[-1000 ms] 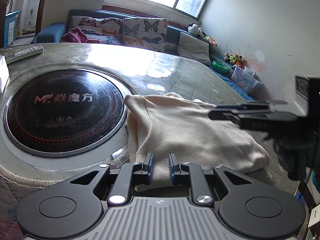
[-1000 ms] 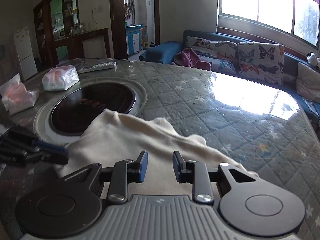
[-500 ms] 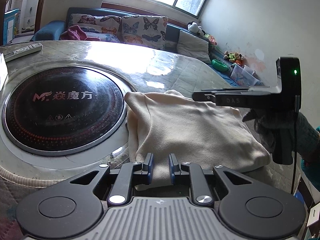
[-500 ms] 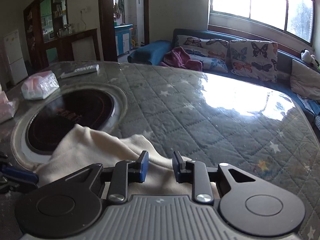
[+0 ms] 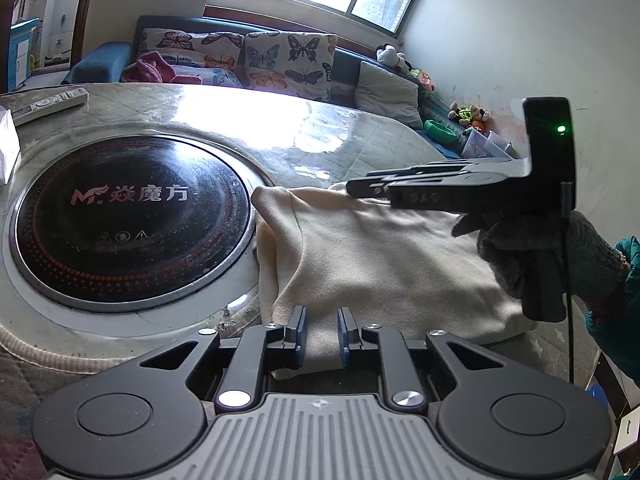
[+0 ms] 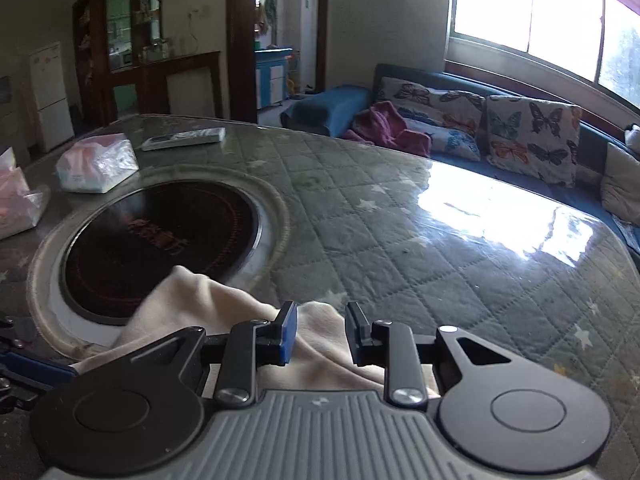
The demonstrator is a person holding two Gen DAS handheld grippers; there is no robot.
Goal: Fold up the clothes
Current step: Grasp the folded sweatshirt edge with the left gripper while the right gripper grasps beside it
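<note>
A cream garment lies folded on the quilted table, its left edge at the rim of the round black cooktop. My left gripper is open, its fingers low over the garment's near edge, with cloth showing between them. My right gripper is open above the garment's far side, holding nothing. It also shows in the left wrist view, held level above the cloth by a gloved hand.
A remote and plastic-wrapped tissue packs lie on the table beyond the cooktop. A sofa with butterfly cushions runs along the window wall. The table's right edge drops off beside the garment.
My right gripper has risen and swung back over the garment's far side, away from the cloth. My left gripper has stayed in place and open.
</note>
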